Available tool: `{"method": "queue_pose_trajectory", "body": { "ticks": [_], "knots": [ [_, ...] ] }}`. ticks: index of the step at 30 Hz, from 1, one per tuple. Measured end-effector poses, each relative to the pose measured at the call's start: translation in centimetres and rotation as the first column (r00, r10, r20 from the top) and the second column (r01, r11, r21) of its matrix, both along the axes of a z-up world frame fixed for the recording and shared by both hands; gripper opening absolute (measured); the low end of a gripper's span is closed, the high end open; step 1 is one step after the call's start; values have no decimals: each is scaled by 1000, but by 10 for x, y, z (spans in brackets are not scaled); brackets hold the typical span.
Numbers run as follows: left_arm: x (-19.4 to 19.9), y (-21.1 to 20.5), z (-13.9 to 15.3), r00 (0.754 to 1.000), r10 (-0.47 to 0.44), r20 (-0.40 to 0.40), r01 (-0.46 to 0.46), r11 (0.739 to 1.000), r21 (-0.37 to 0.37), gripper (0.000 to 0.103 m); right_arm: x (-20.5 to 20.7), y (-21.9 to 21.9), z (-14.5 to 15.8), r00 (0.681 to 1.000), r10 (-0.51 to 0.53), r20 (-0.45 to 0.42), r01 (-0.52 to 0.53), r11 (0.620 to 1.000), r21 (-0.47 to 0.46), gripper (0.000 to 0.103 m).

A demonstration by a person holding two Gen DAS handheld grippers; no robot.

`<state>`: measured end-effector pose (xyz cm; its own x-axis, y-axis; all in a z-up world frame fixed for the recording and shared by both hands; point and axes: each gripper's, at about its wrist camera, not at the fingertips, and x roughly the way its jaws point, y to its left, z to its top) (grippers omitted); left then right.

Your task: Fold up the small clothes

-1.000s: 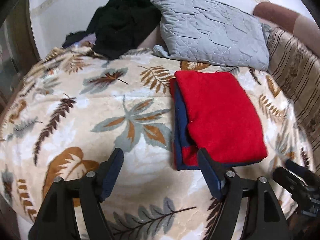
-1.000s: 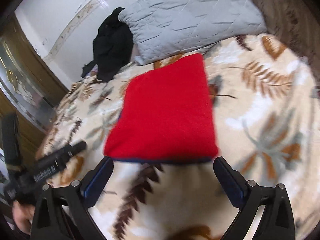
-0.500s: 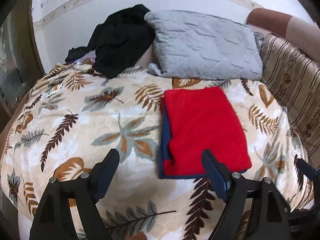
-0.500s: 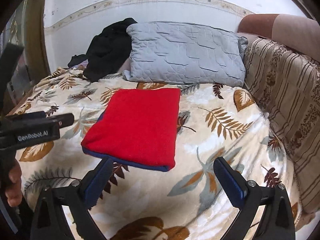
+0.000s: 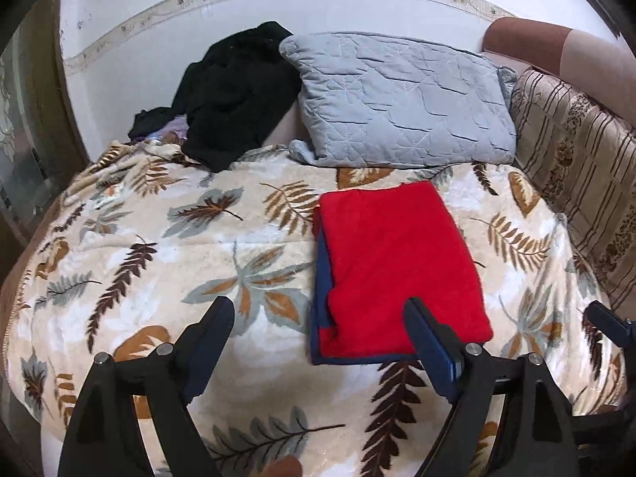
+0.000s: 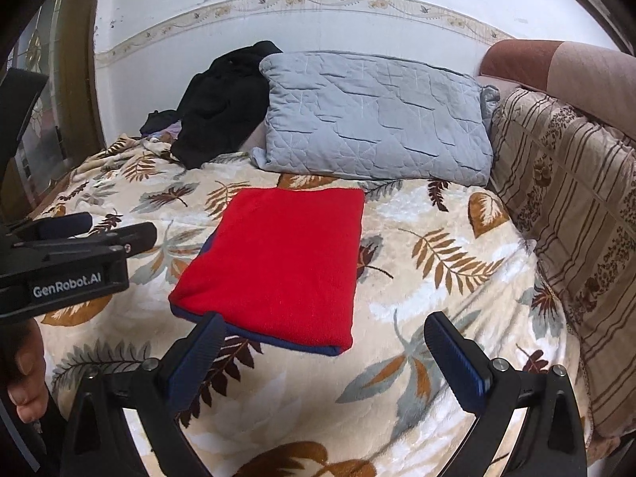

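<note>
A red garment with navy blue edging [image 5: 393, 266] lies folded into a flat rectangle on the leaf-patterned blanket [image 5: 159, 262]. It also shows in the right wrist view [image 6: 278, 266]. My left gripper [image 5: 318, 318] is open and empty, held above the blanket just in front of the garment's near left corner. My right gripper [image 6: 326, 334] is open and empty, held in front of the garment's near edge. Neither gripper touches the garment. The left gripper's body [image 6: 71, 262] shows at the left of the right wrist view.
A grey quilted pillow [image 5: 401, 99] leans against the white wall behind the garment. A heap of black clothes [image 5: 234, 91] lies at the back left. A striped brown cushion [image 5: 576, 183] runs along the right side. A wooden frame [image 6: 75, 79] stands at the left.
Both grippers have pulled back and up from the folded garment, so it looks smaller and farther. The right view has levelled out. Both grippers stay open.
</note>
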<state>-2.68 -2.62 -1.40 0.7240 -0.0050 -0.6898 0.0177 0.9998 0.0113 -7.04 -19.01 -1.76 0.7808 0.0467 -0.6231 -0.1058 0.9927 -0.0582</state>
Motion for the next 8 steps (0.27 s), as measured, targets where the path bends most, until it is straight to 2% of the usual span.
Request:
{"method": "queue_pose_trajectory", "body": {
  "ticks": [8],
  "knots": [
    [6, -5, 3, 1000, -16, 21, 16, 1000, -10, 87, 9, 0, 2, 1000, 3, -7, -3, 1000, -5, 102]
  ]
}}
